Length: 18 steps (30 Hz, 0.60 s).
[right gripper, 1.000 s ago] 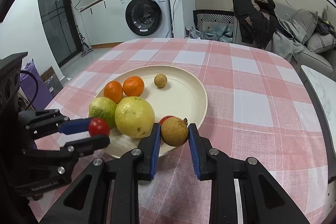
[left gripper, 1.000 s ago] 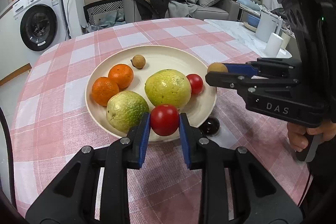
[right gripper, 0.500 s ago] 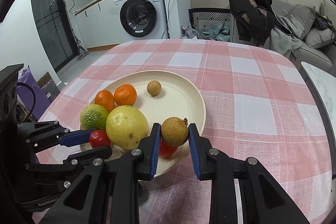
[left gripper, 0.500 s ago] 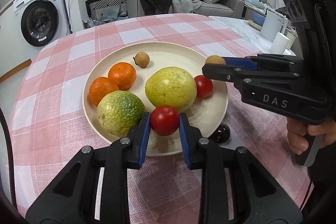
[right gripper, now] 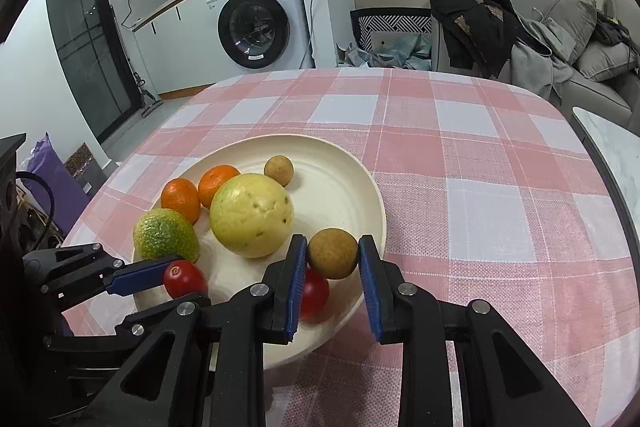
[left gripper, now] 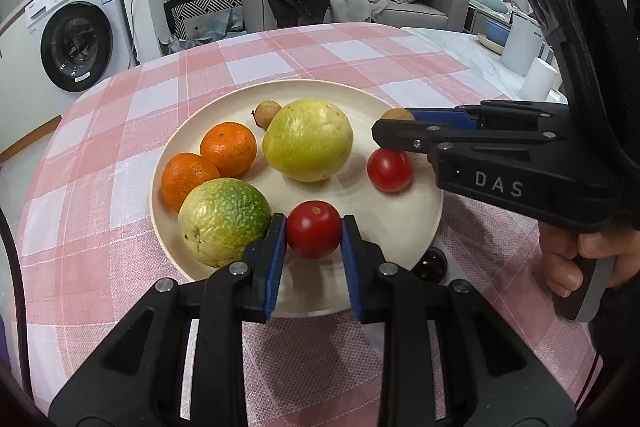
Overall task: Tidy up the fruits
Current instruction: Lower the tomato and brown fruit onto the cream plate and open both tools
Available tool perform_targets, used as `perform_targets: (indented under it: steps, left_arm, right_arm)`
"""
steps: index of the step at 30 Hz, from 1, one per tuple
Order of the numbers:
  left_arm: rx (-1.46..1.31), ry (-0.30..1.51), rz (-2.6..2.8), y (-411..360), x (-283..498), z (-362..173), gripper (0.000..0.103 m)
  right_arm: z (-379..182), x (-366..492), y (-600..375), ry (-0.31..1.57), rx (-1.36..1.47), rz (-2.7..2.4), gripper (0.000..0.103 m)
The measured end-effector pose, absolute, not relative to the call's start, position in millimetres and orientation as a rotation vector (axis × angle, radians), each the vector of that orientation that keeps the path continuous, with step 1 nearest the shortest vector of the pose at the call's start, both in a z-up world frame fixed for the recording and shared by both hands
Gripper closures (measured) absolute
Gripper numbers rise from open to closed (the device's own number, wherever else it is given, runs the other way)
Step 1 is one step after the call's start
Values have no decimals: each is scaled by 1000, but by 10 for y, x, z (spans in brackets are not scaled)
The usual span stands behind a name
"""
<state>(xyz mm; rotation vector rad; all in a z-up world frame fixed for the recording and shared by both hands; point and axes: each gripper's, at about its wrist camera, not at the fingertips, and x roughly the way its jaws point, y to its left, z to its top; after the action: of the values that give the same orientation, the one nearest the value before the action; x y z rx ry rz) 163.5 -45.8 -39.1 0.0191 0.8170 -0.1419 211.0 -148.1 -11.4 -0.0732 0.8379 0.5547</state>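
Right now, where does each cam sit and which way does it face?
Left wrist: on the left hand-held gripper, looking along its fingers over the plate toward the sofa; it grips a red tomato; the right hand-held gripper and the person's right hand show at right.
Right wrist: on the right hand-held gripper, facing the washing machine; it grips a brown longan; the left hand-held gripper enters at lower left.
Shared: plate, both held fruits, washing machine.

"DAS" in white on right gripper (left gripper: 394, 131) body; other labels unreadable.
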Motion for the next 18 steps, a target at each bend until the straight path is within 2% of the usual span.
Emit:
perform_targets:
  steps: [5, 7, 8, 13, 15, 18]
  left_arm:
    - [18, 821, -135, -469, 1640, -411, 79]
    - [15, 812, -130, -462, 1624, -397, 79]
    - [15, 807, -128, -457, 1614, -386, 79]
    - [17, 771, -123, -424, 1522, -293, 77]
    - [13, 761, -129, -407, 1467, -258, 73]
    - [14, 746, -131, -386, 1350, -223, 55]
  right_arm:
    - [-101, 2100, -1489, 826, -60, 572, 75]
    - [-61, 2071, -1500, 800, -63, 570, 66]
    - [-43, 2059, -1508, 786, -68, 562, 58]
    - [40, 1994, -1578, 742, -97, 537, 48]
    - [60, 1964, -1633, 727, -95, 526, 25]
    - [99, 1894, -1721, 712, -74, 527, 12]
